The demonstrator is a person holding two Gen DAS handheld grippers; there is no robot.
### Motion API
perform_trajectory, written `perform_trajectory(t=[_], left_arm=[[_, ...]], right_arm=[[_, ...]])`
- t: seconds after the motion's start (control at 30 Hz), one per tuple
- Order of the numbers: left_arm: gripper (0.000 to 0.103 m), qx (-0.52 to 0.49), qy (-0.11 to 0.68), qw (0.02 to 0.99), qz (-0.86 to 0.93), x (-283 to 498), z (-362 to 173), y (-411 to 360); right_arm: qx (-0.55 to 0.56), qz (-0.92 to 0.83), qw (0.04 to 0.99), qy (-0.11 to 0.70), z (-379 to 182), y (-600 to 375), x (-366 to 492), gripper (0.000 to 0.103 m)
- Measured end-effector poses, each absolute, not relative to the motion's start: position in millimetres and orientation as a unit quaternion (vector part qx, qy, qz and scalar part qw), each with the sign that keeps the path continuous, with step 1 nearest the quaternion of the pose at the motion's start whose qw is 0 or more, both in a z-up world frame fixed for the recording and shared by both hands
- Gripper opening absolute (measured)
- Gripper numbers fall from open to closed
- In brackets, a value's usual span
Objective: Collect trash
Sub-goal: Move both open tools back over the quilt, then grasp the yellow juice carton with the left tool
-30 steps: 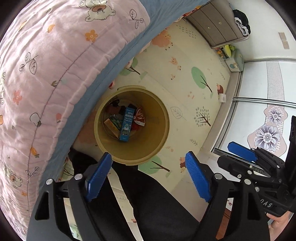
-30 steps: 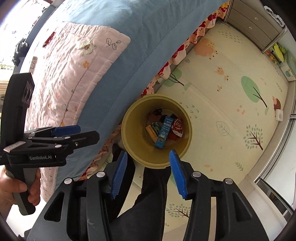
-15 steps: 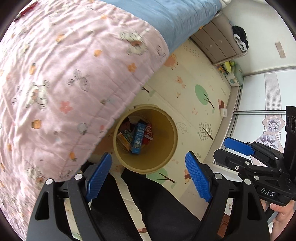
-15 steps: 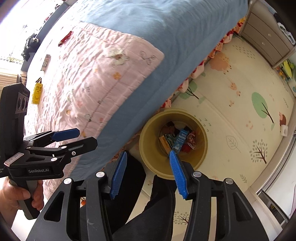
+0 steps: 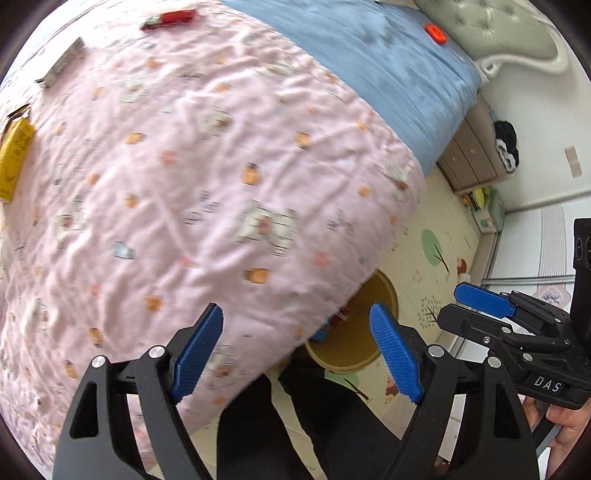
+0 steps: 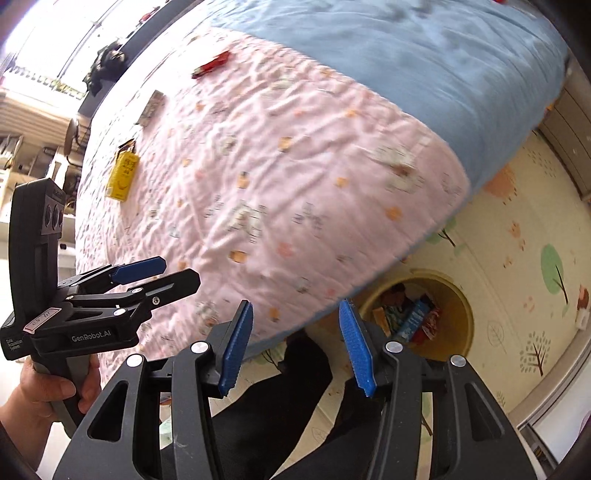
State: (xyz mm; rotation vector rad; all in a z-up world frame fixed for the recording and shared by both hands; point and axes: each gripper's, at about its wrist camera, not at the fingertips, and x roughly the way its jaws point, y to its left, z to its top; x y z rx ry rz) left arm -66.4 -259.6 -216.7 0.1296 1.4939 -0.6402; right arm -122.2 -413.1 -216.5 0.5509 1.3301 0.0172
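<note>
Since both my grippers are empty w/ jaws apart, left gripper [image 5: 297, 354] wider than right gripper [image 6: 297, 343], risk is all in the next pick. Trash left on the pink quilt [image 6: 295, 192]: yellow packet [image 6: 123, 177], red wrapper [image 6: 212, 65], grey wrapper [image 6: 151, 107], all flat, so pads could pinch quilt fabric w/ them or slip off. Orange item [image 5: 435, 34] sits well apart on the blue blanket [image 5: 369, 62]. Bin [image 6: 463, 314] on the floor is half hidden under the bed edge, my legs just beside it, so a drop could miss.
</note>
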Motion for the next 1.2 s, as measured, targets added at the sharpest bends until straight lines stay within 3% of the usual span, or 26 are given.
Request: perform_trajectory(t=[0.4,0.53,0.83,1.2], left_arm=[[0.082,0.036,0.636,0.742,-0.21,16.7,-201.6,-137.7],[0.083,0.029,0.631,0.754,-0.178,41.7,-201.9,-100.7],[0.087,0.007,0.63,0.77,-0.104,105.7,-209.7,-47.9],[0.089,0.058,0.637,0.768,-0.044,211.3,-245.1,-29.4]], right_arm=[[0.174,0.072,0.768,0.612,-203.6,-299.2,-16.3,0.054],[0.151,0.094,0.781,0.599,-197.8,-270.0,7.8,0.067],[0.113,0.119,0.783,0.6,-196.8,-248.6,64.6,0.078],[0.109,0.156,0.754,0.628,-231.5,-253.4,153.6,0.079]])
